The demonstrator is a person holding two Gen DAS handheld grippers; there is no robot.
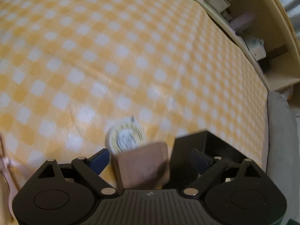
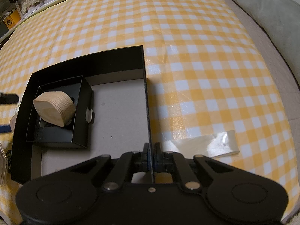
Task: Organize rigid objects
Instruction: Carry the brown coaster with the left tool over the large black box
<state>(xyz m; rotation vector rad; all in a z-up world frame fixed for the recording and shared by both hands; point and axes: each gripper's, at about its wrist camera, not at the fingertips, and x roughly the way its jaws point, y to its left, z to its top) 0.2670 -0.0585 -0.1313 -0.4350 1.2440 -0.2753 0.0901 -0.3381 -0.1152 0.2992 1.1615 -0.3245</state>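
So the wooden block (image 1: 144, 163) was a flat tan-brown slab with rounded corners, standing on edge on the checked cloth between the left gripper (image 1: 150, 159)'s blue pads (image 1: 100, 160), and as far as I could see neither pad was actually pressing on it, since the jaws were spread wide with daylight on both sides. Right behind it lay a small round tape measure (image 1: 126, 137), pale yellow rim with a white label in the middle, pretty blurry, looked like it was touching or just beside the block. To the right of that sat the corner of the big black box (image 1: 191, 140). From the other camera, that same box (image 2: 90, 60) was a shallow open tray with a grey cardboard floor, sitting toward the near left part of the yellow-and-white cloth (image 2: 206, 56). Inside it, up in the far left corner, was a smaller black box (image 2: 78, 116) holding a light wood chunk (image 2: 55, 108) with rounded sides and visible grain, tilted against the inner wall. The right gripper (image 2: 151, 150) was pinched tight on the big box's right wall. A strip of clear tape (image 2: 206, 144) lay on the cloth just right of it, and a grey cushion (image 2: 262, 9) sat past the far right edge.
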